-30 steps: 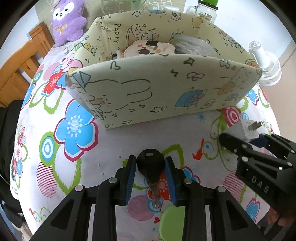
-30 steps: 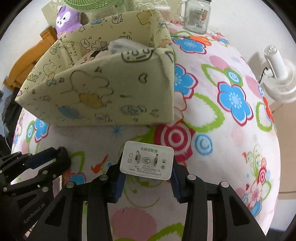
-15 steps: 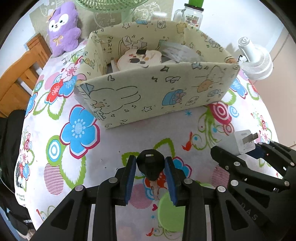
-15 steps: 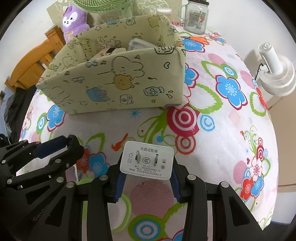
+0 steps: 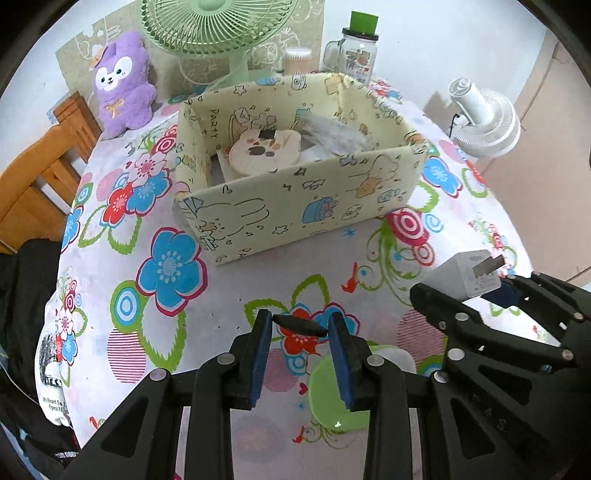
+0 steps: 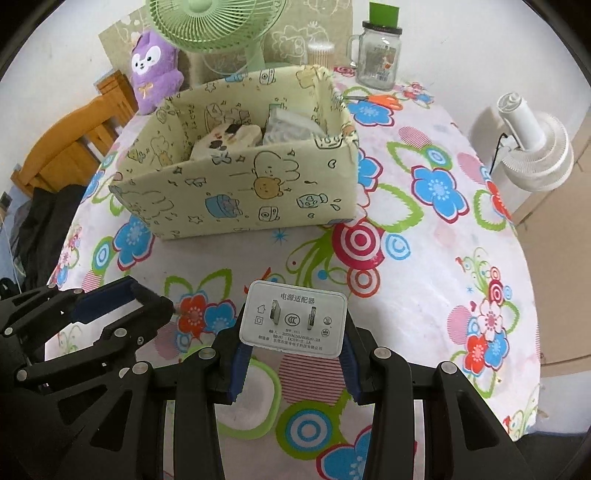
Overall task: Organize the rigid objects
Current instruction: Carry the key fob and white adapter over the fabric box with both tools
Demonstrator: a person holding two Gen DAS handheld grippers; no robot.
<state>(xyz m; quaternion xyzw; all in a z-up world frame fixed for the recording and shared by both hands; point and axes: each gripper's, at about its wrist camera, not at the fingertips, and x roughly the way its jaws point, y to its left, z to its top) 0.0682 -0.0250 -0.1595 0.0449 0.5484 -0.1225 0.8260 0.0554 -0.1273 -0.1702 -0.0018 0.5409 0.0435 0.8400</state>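
Note:
My left gripper (image 5: 300, 326) is shut on a black key (image 5: 300, 325), held edge-on between the blue pads above the flowered tablecloth. My right gripper (image 6: 293, 341) is shut on a white power adapter (image 6: 293, 318), prongs facing the camera; the adapter also shows in the left wrist view (image 5: 466, 273). The pale yellow cartoon-print storage box (image 5: 295, 201) stands ahead of both grippers, also in the right wrist view (image 6: 243, 199). It holds a cat-print item (image 5: 264, 149) and a clear plastic bag (image 5: 334, 133). The left gripper (image 6: 118, 299) shows at the left of the right wrist view.
A green fan (image 5: 218, 26), a purple plush (image 5: 122, 83), a glass jar with green lid (image 5: 358, 55) and a cotton-swab tub (image 5: 296, 59) stand behind the box. A white fan (image 5: 484, 118) is at the right, wooden chair (image 5: 40, 162) at the left. Orange scissors (image 6: 380, 99) lie near the jar.
Both grippers have risen and pulled back from the box, so more of its inside shows. The key has turned in the left gripper and now lies edge-on across the pads.

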